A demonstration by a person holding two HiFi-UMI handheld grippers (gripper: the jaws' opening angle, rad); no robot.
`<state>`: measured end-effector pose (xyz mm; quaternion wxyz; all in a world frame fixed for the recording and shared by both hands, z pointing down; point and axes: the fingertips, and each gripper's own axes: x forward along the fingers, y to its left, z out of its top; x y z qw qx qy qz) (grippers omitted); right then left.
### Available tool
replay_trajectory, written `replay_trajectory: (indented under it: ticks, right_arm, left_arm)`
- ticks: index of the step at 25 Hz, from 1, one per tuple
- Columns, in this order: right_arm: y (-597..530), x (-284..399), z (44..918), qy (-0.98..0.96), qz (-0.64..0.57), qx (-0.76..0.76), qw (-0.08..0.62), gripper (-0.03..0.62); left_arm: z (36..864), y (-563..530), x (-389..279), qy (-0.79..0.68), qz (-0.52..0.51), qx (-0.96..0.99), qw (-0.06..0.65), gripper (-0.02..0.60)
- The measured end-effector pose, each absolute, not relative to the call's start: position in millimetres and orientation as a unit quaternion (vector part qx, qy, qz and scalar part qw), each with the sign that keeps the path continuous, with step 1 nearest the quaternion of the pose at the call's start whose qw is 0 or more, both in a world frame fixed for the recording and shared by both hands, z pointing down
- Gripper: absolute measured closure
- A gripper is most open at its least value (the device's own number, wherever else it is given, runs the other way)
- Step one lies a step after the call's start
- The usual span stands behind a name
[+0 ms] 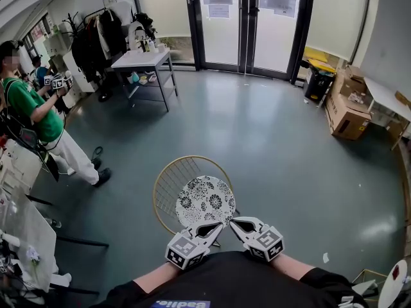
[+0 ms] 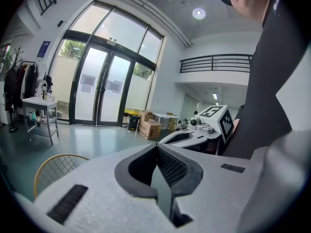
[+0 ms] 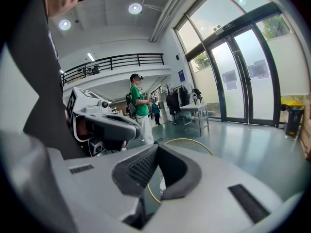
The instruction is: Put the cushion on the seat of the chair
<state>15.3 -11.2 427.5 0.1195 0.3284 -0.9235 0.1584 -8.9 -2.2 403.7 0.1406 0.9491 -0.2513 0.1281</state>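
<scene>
Left claw (image 1: 217, 226) is clenched, its jaws met tip to tip with nothing between them. The right claw (image 1: 235, 223), just beside it, is likewise clenched on nothing. Both tips sit at the near edge of the round, black-and-white flowered cushion (image 1: 205, 201); whether they touch it I cannot tell. The cushion lies directly ahead of the claws on the gold wire chair (image 1: 168, 181), toward the side nearer the right claw. Grey-green floor (image 1: 276, 146) spreads beyond. Well off to the left of the left claw, a person in a green shirt (image 1: 35, 108) stands. Farther ahead on that side are a white bench (image 1: 144, 59) with a lower shelf and a rack of dark coats (image 1: 96, 34). Far ahead and right of the right claw sit cardboard boxes (image 1: 347, 114), and glass doors (image 1: 247, 18) close the far wall.
</scene>
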Motion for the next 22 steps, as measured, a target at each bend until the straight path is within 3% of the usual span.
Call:
replay_trajectory:
  ticks: [22]
  right_arm:
    - [-4.3,21.9,422.4,-0.919,0.166,0.335,0.123,0.565]
  left_arm:
    - [403.9,5.2,-0.3,-0.238,0.133,0.951,0.148,0.565]
